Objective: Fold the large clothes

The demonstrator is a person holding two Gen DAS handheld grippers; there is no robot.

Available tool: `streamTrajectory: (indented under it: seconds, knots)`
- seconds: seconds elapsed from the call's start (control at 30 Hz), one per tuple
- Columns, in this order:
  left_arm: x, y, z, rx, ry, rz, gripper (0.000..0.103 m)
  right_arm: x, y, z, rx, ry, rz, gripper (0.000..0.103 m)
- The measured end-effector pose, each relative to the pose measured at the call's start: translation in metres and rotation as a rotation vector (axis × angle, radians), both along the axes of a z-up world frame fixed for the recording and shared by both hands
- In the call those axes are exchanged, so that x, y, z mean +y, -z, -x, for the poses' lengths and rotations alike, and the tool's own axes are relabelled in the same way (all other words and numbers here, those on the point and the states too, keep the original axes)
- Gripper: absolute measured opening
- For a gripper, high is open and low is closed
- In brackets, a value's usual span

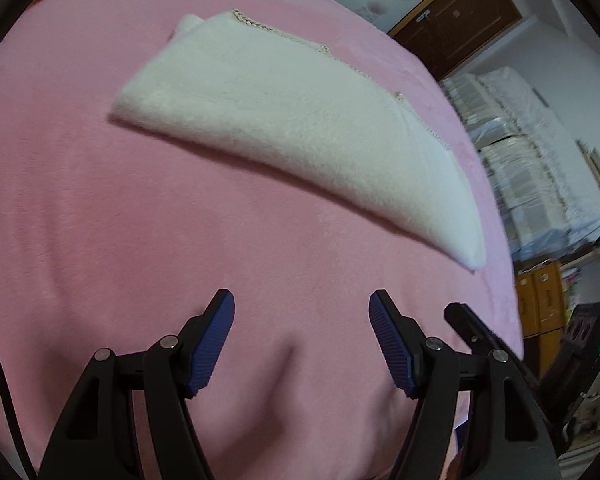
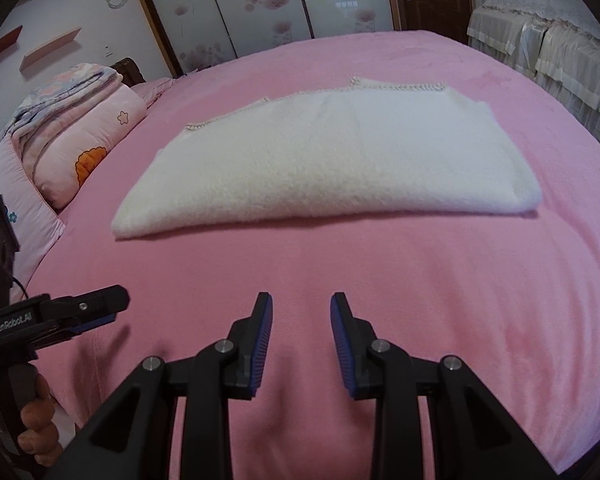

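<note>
**On the pink bed, a folded white garment awaited its next fold**

On the pink bedspread (image 2: 380, 280) the white fleecy garment (image 2: 332, 160) lay flat near the middle, already folded into a long band, its trimmed edge on the far side. Both grippers hung over bare spread on the near side, well apart from the cloth.

The left gripper (image 1: 302, 320) had its jaws wide, with nothing between them. The right gripper (image 2: 301, 316) stood narrower but also open and empty, its blue pads (image 2: 342, 336) touching nothing. A hand (image 2: 36, 420) showed at the lower left of the right wrist view, gripping the left tool's handle.

By the look of it, one fold was done and the hands were between grasps. The next move would likely call for reaching to one short end of the band, pinching all layers together at both corners, and carrying that end across evenly. A folded quilt (image 2: 80, 132) sat at the head of the bed, clear of the work.
</note>
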State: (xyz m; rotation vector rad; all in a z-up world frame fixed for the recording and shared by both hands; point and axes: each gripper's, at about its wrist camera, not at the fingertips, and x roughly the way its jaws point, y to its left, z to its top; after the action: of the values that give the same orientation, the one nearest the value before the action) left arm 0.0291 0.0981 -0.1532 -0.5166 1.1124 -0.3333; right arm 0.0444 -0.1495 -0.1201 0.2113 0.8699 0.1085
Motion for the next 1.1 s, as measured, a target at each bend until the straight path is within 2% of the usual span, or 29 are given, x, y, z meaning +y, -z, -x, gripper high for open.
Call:
streamTrajectory:
  seconds: [0.23,0.37,0.5,0.8,0.97,1.03,1.1]
  knots:
    - [0.012,0.041,-0.05,-0.015,-0.077,0.24,0.068,0.009,0.004,-0.035,-0.076,0.008,-0.022,0.03]
    - [0.024,0.061,-0.077,-0.03,-0.151,0.318,0.068,0.014,0.007,-0.056,-0.112,0.005,-0.013,0.03]
    - [0.031,0.074,-0.096,-0.06,-0.187,0.363,0.068,0.016,0.013,-0.074,-0.129,-0.001,-0.019,0.03]
    - [0.026,0.085,-0.159,-0.11,-0.235,0.36,0.068,0.021,0.023,-0.1,-0.151,-0.011,-0.033,0.03]
    - [0.025,0.082,-0.172,-0.126,-0.274,0.345,0.067,0.022,0.018,-0.106,-0.183,-0.037,-0.02,0.03]
    - [0.025,0.08,-0.171,-0.124,-0.296,0.33,0.062,0.022,0.016,-0.111,-0.187,-0.045,-0.02,0.03]
    - [0.025,0.078,-0.172,-0.108,-0.322,0.291,0.044,0.022,0.014,-0.116,-0.192,-0.048,-0.016,0.03]
